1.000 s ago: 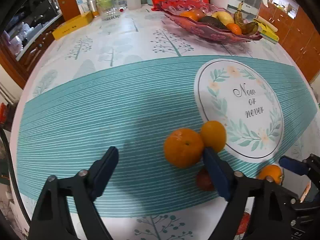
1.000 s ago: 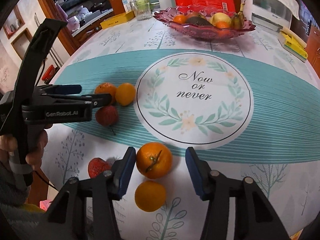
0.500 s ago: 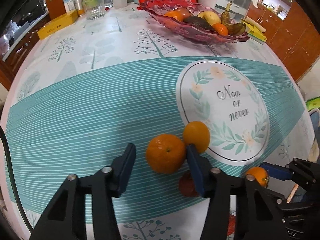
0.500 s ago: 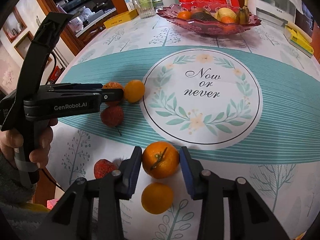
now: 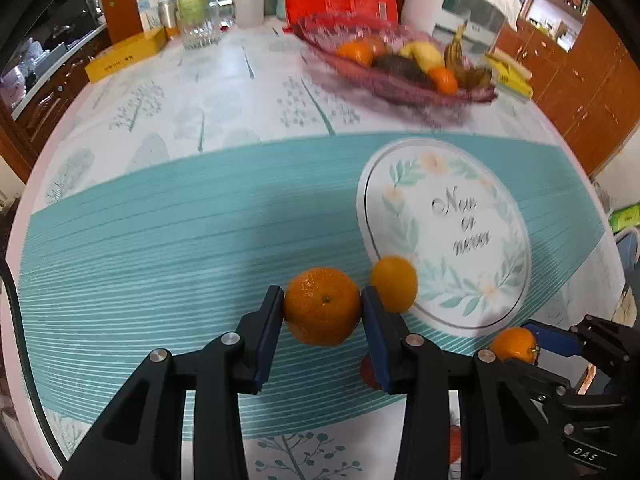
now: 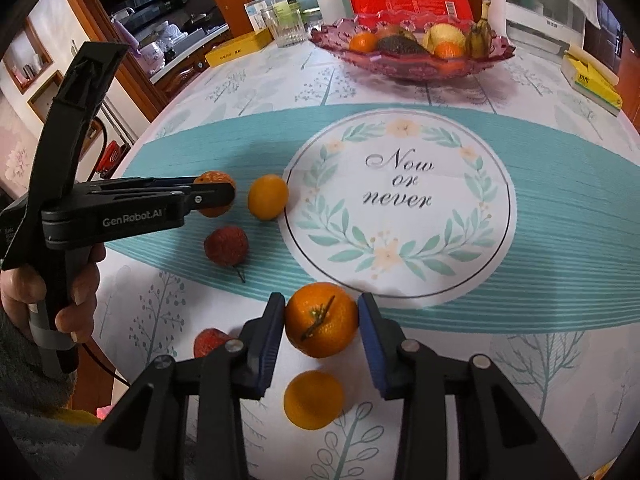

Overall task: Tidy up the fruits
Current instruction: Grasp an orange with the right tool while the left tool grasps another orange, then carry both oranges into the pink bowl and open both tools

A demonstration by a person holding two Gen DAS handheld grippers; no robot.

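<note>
**Fruit sorting: both tools closed on tangerines at the near edge**

Tangerines occupy both tools. The left tool [image 5: 322,306] has its pads pressed against either side of a tangerine [image 5: 322,306] on the teal band of the surface [image 5: 160,240], a grip across the widest part that should keep the round fruit from rolling out. The right tool [image 6: 321,320] grips a stemmed tangerine [image 6: 321,320] the same way, just below the printed wreath. Whether either fruit has left the cloth cannot be told.

Count of loose fruit on the surface, besides the two held: two smaller smooth oranges, one [image 6: 267,197] just beside the left tool and one [image 6: 314,399] under the right tool; two red lychees, one [image 6: 226,245] with a stalk and one [image 6: 210,342] partly hidden behind the right tool's finger.

The red glass bowl [image 6: 412,65] at the far side already holds mixed fruit and is judged the likely destination, well apart from both tools.
</note>
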